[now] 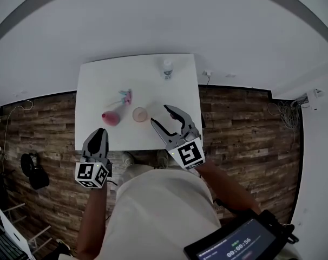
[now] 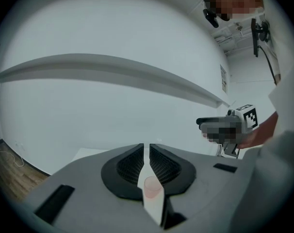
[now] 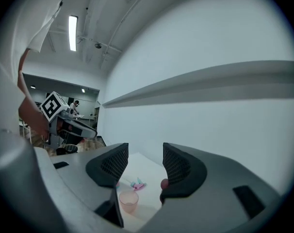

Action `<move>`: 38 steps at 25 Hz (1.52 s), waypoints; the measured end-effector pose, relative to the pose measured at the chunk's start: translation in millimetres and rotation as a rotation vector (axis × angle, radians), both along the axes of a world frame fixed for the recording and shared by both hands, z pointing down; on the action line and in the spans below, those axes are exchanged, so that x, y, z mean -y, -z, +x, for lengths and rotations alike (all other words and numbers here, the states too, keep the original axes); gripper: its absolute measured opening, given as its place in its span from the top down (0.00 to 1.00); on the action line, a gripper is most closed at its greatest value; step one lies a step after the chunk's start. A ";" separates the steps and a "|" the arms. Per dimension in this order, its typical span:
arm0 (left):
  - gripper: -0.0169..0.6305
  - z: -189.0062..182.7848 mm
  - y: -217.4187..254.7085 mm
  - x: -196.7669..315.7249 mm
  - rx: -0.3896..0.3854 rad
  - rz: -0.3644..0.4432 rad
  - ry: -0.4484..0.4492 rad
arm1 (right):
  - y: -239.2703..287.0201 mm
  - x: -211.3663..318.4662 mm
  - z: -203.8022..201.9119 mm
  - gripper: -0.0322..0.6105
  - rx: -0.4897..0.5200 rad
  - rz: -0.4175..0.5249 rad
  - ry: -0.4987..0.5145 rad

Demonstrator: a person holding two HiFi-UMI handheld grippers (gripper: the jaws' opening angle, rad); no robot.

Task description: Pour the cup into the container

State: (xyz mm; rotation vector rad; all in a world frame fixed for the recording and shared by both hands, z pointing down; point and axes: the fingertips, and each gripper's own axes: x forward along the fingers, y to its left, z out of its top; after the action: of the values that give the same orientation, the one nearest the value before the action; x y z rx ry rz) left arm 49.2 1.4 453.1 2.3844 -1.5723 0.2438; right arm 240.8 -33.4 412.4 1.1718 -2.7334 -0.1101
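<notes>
Cup: small, translucent pink plastic, upright on white table beside pink container; judged light, thin-walled and crushable, best pinched gently mid-wall; right gripper half-open and empty, left gripper nearly closed and empty.

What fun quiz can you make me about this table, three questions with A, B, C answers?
1. Where is the bottle?
A. at the far edge of the table
B. on the floor
C. inside a gripper

2. What colour is the table?
A. green
B. white
C. black

3. How is the pale pink cup sitting?
A. lying on its side
B. upside down
C. standing upright

Answers:
1 A, the head view shows it alone by the far edge.
2 B, its top is plain white.
3 C, its open mouth faces up in the right gripper view.
</notes>
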 end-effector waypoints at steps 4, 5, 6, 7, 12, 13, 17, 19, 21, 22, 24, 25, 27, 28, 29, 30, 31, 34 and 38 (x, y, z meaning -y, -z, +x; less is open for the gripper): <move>0.93 3.5 1.6 -4.0 0.004 0.007 -0.008 | -5.5 -9.7 4.8 0.60 -0.046 0.036 -0.013; 0.93 3.5 0.6 -4.8 0.004 0.006 -0.008 | -8.4 -11.9 6.3 0.60 -0.046 0.030 -0.015; 0.93 3.4 -0.6 -5.6 0.004 0.005 -0.007 | -11.1 -13.9 8.1 0.60 -0.045 0.025 -0.018; 0.93 3.4 -1.7 -6.4 0.003 0.004 -0.006 | -13.0 -15.5 9.8 0.61 -0.043 0.021 -0.020; 0.93 0.4 -4.1 -9.6 0.008 -0.003 -0.004 | -15.2 -17.6 15.5 0.61 -0.036 0.013 -0.039; 0.93 0.0 -4.8 -10.4 0.009 -0.006 -0.004 | -14.9 -17.4 16.4 0.61 -0.033 0.012 -0.044; 0.93 -0.6 -5.0 -13.8 0.017 -0.021 -0.011 | -13.6 -17.3 18.3 0.61 -0.020 0.000 -0.066; 0.93 -0.5 -3.6 -16.4 0.026 -0.028 -0.017 | -12.4 -19.0 17.1 0.61 -0.015 -0.004 -0.070; 0.93 -0.3 -1.3 -19.5 0.038 -0.033 -0.024 | -10.5 -21.9 14.6 0.61 -0.005 -0.005 -0.070; 0.93 -0.2 0.1 -20.9 0.043 -0.036 -0.027 | -9.9 -23.4 13.5 0.61 -0.004 -0.008 -0.070; 0.93 0.2 3.2 -22.9 0.051 -0.041 -0.032 | -9.2 -25.3 11.6 0.61 -0.011 -0.014 -0.072; 0.93 0.5 4.6 -23.4 0.053 -0.043 -0.034 | -9.5 -26.0 10.6 0.61 -0.012 -0.020 -0.074; 0.93 1.9 6.4 -22.8 0.060 -0.042 -0.044 | -12.6 -28.3 7.9 0.61 -0.006 -0.031 -0.072; 0.93 3.5 6.5 -21.3 0.063 -0.039 -0.050 | -14.1 -28.9 7.1 0.61 -0.006 -0.035 -0.071; 0.93 5.9 6.1 -18.8 0.063 -0.036 -0.057 | -15.3 -28.6 7.1 0.61 -0.009 -0.037 -0.070; 0.93 9.1 5.4 -15.6 0.060 -0.034 -0.064 | -16.0 -27.2 8.2 0.61 -0.014 -0.039 -0.072; 0.93 12.8 4.6 -11.7 0.055 -0.033 -0.071 | -16.0 -24.6 10.3 0.61 -0.022 -0.039 -0.076; 0.93 16.0 3.5 -1.2 0.037 -0.025 -0.100 | -17.1 -17.0 10.4 0.61 -0.033 -0.033 -0.096; 0.93 -17.8 8.0 -2.1 0.016 -0.009 -0.149 | -7.9 -17.8 -23.6 0.61 -0.047 -0.020 -0.150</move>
State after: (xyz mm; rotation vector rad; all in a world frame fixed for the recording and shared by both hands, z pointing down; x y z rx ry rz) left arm 31.4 3.6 445.1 2.5012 -1.3989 0.2997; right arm 217.2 -15.6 420.3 1.3459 -2.5898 -0.0895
